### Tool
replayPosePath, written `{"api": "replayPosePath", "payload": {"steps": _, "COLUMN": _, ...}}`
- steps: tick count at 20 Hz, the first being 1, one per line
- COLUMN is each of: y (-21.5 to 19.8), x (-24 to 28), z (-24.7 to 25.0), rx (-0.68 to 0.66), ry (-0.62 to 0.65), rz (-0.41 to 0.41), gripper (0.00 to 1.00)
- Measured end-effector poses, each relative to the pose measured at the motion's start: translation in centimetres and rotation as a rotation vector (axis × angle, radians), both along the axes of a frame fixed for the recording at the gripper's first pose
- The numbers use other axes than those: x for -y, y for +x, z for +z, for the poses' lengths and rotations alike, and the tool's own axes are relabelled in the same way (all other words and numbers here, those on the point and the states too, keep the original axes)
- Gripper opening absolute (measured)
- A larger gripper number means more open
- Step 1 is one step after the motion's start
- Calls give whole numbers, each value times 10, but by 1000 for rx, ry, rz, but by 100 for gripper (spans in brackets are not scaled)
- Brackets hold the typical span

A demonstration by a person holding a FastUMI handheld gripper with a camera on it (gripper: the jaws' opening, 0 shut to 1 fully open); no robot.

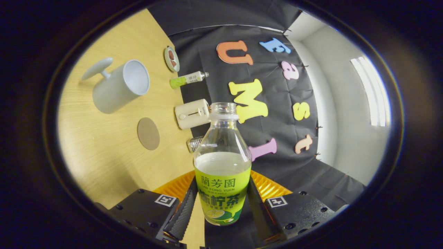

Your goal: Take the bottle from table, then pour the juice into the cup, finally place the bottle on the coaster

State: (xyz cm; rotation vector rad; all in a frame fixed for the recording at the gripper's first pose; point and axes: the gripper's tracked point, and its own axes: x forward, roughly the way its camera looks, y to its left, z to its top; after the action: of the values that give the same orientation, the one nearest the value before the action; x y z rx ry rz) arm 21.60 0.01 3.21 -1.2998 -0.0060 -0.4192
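Gripping the uncapped clear plastic bottle point(222, 166) with its green label, the tool point(221, 211) is clamped on both sides; white ceramic cup point(119, 86) and round brown coaster point(148, 133) lie beyond on the wooden worktop point(104, 155).

This is a staged recording booth, not a lived-in room: a pale wooden table point(104, 145) backs onto black cloth point(277, 138) pinned up as a wall, with plain white walls point(346, 114) beyond it. A few household props sit spread on the table: a white cup point(119, 86), a round brown coaster point(148, 133), a small tube point(188, 80), a cream container point(192, 113) and a little oval dish point(171, 58). The gripper point(221, 211), its 2 fingers pressed on a drink bottle point(223, 166), also marks it as a test set-up.
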Motion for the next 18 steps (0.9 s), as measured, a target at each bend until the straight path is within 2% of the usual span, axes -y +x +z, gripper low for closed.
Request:
{"api": "replayPosePath", "payload": {"steps": 5, "y": 3, "x": -15, "z": 5, "rx": 11, "ry": -102, "rz": -20, "gripper": 80}}
{"api": "replayPosePath", "payload": {"steps": 10, "y": 1, "x": -36, "z": 16, "rx": 26, "ry": -259, "rz": -33, "gripper": 80}}
{"api": "replayPosePath", "payload": {"steps": 18, "y": 4, "x": -54, "z": 21, "rx": 15, "ry": -403, "rz": -79, "gripper": 80}}
